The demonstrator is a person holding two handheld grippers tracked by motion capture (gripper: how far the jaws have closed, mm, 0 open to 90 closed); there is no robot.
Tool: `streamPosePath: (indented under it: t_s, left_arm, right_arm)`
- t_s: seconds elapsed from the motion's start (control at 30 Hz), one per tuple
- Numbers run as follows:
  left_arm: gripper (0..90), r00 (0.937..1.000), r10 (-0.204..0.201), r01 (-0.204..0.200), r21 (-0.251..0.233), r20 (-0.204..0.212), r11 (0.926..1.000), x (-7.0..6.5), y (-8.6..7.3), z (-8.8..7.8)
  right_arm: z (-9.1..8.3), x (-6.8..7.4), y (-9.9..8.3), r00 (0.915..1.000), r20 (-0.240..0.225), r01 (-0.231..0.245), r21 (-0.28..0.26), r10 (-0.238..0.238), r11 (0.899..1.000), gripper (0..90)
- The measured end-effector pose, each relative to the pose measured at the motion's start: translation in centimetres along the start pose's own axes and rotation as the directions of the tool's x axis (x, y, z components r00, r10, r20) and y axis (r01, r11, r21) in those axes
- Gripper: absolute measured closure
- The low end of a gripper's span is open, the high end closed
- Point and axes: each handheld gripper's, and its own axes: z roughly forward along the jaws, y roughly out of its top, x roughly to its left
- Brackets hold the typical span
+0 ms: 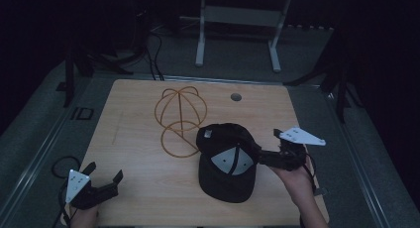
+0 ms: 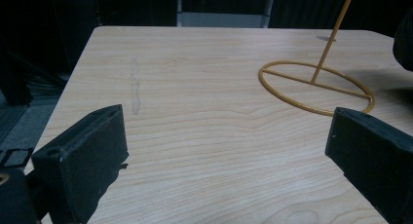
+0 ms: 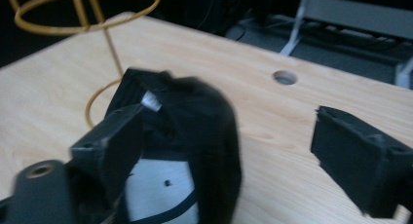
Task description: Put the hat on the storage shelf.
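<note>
A black cap (image 1: 225, 158) lies upside down on the wooden table (image 1: 138, 188), its grey lining facing up. A gold wire hat stand (image 1: 179, 119) rises just behind and left of it. My right gripper (image 1: 266, 146) is at the cap's right side, open. In the right gripper view the cap (image 3: 204, 121) sits between the spread jaws, against the left one, with the right gripper (image 3: 234, 156) not clamped and the stand (image 3: 87, 9) beyond. My left gripper (image 1: 105, 172) rests open at the front left corner, holding nothing. The left gripper (image 2: 226, 151) faces the stand's ring base (image 2: 316, 85).
A round cable hole (image 1: 236, 96) is in the table's far side, right of the stand. A white desk frame (image 1: 237, 29) and cables (image 1: 153, 49) are on the dark floor beyond. Bare wood lies between the left gripper and the cap.
</note>
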Motion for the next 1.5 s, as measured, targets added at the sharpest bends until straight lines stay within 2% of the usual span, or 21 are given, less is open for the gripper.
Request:
streamPosePath:
  t_s: [0.17, 0.2, 0.37, 0.4, 0.43, 0.47, 0.5, 0.53, 0.57, 0.6, 0.73, 0.93, 0.97, 1.0, 1.07, 1.13, 1.17, 1.2, 1.3, 1.33, 1.5]
  left_arm:
    - [2.2, 1.0000, 0.002, -0.002, -0.001, 0.006, 1.0000, 0.0, 0.0, 0.0]
    - [2.2, 1.0000, 0.003, -0.003, 0.000, 0.006, 1.0000, 0.0, 0.0, -0.1]
    - [2.2, 0.9999, 0.006, -0.005, -0.001, 0.011, 1.0000, 0.0, 0.0, -0.1]
    - [2.2, 0.9999, 0.009, -0.009, 0.000, 0.012, 1.0000, 0.0, 0.0, -0.1]
    - [2.2, 0.9999, 0.009, -0.009, 0.000, 0.012, 1.0000, 0.0, 0.0, -0.1]
    - [2.2, 0.9998, 0.003, -0.002, -0.010, 0.021, 0.9999, 0.1, 0.1, -0.1]
    - [2.2, 0.9998, 0.003, -0.002, -0.010, 0.021, 0.9999, 0.1, 0.1, -0.1]
    - [2.1, 0.9998, 0.002, -0.002, -0.004, 0.022, 1.0000, 0.1, 0.1, -0.1]
    - [2.2, 0.9998, 0.002, -0.002, -0.004, 0.022, 1.0000, 0.1, 0.1, -0.1]
    - [2.2, 0.9995, 0.001, -0.001, 0.000, 0.032, 1.0000, 0.1, 0.0, 0.0]
    - [2.2, 0.9978, -0.008, 0.007, 0.005, 0.066, 1.0000, 0.0, 0.0, 0.1]
    - [2.2, 0.9937, -0.014, 0.010, 0.038, 0.111, 0.9992, -0.6, -0.1, 0.5]
    - [2.1, 0.9893, -0.044, 0.039, 0.042, 0.139, 0.9984, -0.7, -0.1, 0.6]
    - [2.2, 0.9893, -0.044, 0.039, 0.042, 0.139, 0.9984, -0.7, -0.1, 0.6]
    - [2.2, 0.9779, -0.081, 0.074, 0.043, 0.193, 0.9963, -1.0, -0.1, 0.7]
    - [2.2, 0.9733, -0.090, 0.080, 0.058, 0.211, 0.9951, -1.3, 0.1, 0.8]
    - [2.2, 0.9673, -0.100, 0.086, 0.069, 0.233, 0.9939, -1.6, 0.3, 0.8]
    - [2.2, 0.9670, -0.094, 0.079, 0.072, 0.237, 0.9943, -2.0, 0.4, 0.8]
    - [2.1, 0.9793, -0.037, 0.020, 0.087, 0.199, 0.9960, -3.2, 0.8, 0.8]
    - [2.2, 0.9801, -0.027, 0.009, 0.090, 0.197, 0.9959, -3.5, 0.9, 0.8]
    - [2.2, 0.9622, -0.018, -0.015, 0.120, 0.272, 0.9927, -5.2, 1.3, 0.9]
  right_arm:
    - [2.2, 0.9, 0.0, 0.9994, -0.007, 0.033, 0.077, -0.032, 0.997, 18.1]
    - [3.2, 1.2, -0.2, 0.9992, 0.006, 0.039, 0.109, -0.040, 0.993, 22.4]
    - [4.9, 1.0, -0.9, 0.9992, 0.034, 0.015, 0.171, -0.021, 0.985, 29.2]
    - [5.8, 0.7, -1.4, 0.9986, 0.048, 0.012, 0.204, -0.022, 0.979, 36.5]
    - [5.8, 0.7, -1.4, 0.9986, 0.048, 0.012, 0.204, -0.022, 0.979, 36.5]
    - [6.3, 0.6, -2.0, 0.9974, 0.064, 0.018, 0.225, -0.033, 0.974, 47.2]
    - [6.3, 0.6, -2.0, 0.9974, 0.064, 0.018, 0.225, -0.033, 0.974, 47.2]
    - [6.5, 0.5, -2.4, 0.9953, 0.087, 0.022, 0.230, -0.043, 0.973, 67.1]
    - [6.5, 0.5, -2.4, 0.9953, 0.087, 0.022, 0.230, -0.043, 0.973, 67.1]
    - [6.7, 0.4, -2.8, 0.9913, 0.112, 0.039, 0.245, -0.068, 0.969, 85.5]
    - [6.9, 0.1, -3.1, 0.9865, 0.146, 0.037, 0.242, -0.074, 0.970, 88.5]
    - [6.3, 0.0, -2.3, 0.9909, 0.127, 0.020, 0.187, -0.044, 0.982, 88.9]
    - [6.0, 0.1, -2.1, 0.9907, 0.130, 0.017, 0.173, -0.040, 0.985, 88.9]
    - [6.0, 0.1, -2.1, 0.9907, 0.130, 0.017, 0.173, -0.040, 0.985, 88.9]
    - [5.6, 0.1, -1.6, 0.9923, 0.121, 0.009, 0.151, -0.028, 0.988, 88.9]
    - [5.0, 0.2, -1.0, 0.9926, 0.118, 0.015, 0.129, -0.030, 0.992, 89.0]
    - [4.7, 0.2, -0.8, 0.9929, 0.115, 0.016, 0.120, -0.030, 0.993, 88.9]
    - [4.3, 0.3, -0.5, 0.9931, 0.113, 0.019, 0.108, -0.031, 0.994, 88.9]
    - [3.3, 0.6, 0.5, 0.9931, 0.109, 0.034, 0.074, -0.042, 0.997, 89.0]
    - [2.9, 0.7, 0.8, 0.9932, 0.108, 0.037, 0.060, -0.044, 0.997, 89.0]
    - [1.3, 1.1, 2.3, 0.9931, 0.099, 0.063, 0.005, -0.063, 0.998, 89.0]
